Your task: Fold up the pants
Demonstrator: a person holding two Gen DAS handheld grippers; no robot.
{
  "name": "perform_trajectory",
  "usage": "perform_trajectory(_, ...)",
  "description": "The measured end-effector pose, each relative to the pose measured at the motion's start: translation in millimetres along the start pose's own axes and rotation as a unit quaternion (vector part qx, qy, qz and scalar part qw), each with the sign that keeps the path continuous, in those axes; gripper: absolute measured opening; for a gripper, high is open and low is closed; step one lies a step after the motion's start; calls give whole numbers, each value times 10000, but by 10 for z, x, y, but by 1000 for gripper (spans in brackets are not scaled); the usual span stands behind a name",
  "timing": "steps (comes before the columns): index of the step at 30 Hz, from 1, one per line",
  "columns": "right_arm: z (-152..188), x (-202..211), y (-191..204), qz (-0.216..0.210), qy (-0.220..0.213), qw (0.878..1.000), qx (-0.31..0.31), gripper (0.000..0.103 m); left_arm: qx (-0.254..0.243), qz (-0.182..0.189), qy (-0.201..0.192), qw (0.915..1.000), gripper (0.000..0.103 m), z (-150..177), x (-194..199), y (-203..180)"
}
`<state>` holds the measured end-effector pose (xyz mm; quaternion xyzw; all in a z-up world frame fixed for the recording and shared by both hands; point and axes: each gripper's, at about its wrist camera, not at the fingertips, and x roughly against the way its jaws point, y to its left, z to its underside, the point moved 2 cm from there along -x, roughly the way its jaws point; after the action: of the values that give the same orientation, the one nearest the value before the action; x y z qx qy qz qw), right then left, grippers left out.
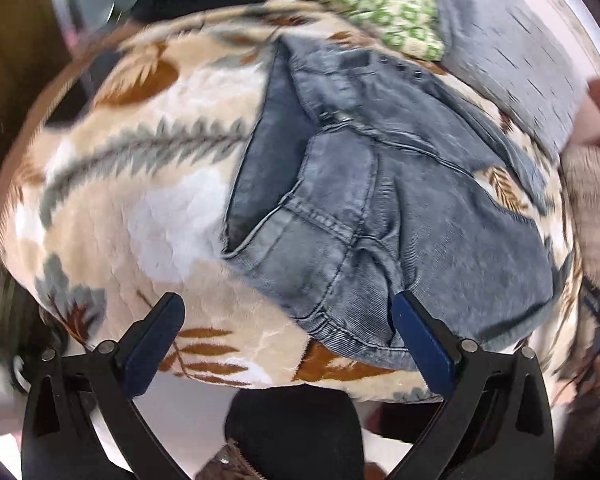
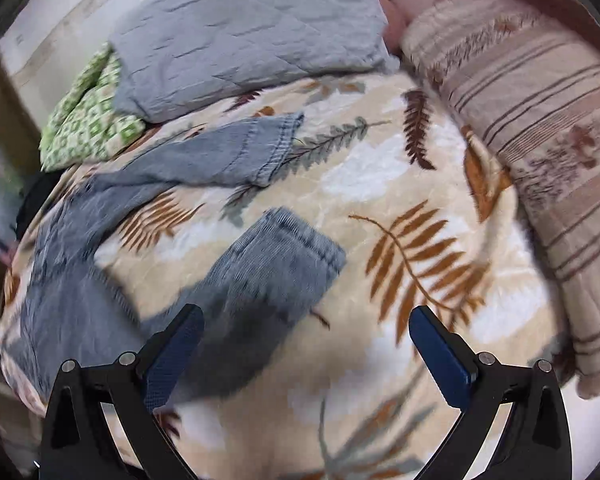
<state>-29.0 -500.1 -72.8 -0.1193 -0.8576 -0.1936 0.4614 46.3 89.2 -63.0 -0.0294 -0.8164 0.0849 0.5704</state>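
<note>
From the left wrist view, the left gripper [image 1: 288, 320] hangs over the bed with its blue-padded fingers [image 1: 420, 344] spread wide and nothing between them. The blue denim pants [image 1: 360, 200] lie crumpled on the leaf-print blanket [image 1: 140, 184], waistband end nearest the tool, filling the middle of the picture and running off toward 2 o'clock; the right-hand finger's tip overlaps the waist edge, though I cannot tell if it touches. A green-patterned cloth [image 1: 380, 0] sits up at 12 o'clock with a grey quilted pillow [image 1: 520, 60] beside it at 1 o'clock.

From the right wrist view, the right gripper [image 2: 306, 336] is likewise wide open and empty. The pants [image 2: 80, 260] sprawl toward 9 o'clock, one leg cuff [image 2: 300, 248] just above the fingers near the centre, the other leg [image 2: 240, 148] reaching toward 11 o'clock. The grey pillow [image 2: 252, 32] lies at 12 o'clock, a striped quilt [image 2: 540, 120] at 2 o'clock. Everything is motion-blurred
</note>
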Motion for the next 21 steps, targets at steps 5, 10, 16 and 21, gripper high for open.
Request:
perform_trajectory(5,-127,-405,41,-475,369,9963,-610,103,471,503,471,9965,103,40,-218,42)
perform_trajectory(10,-92,-620,114,-613,600,9942,-647,100,982,1238,953,9828,103,103,-525,-40)
perform_trajectory(16,5,-325,-163,-927,323,9942,-437,0,977,1382,855,9819,66,67,-482,-228)
perform_trajectory(21,386,-125,-527,-730,405,9954,-477,7,722,1338,741,9856,58,152,-388,-199)
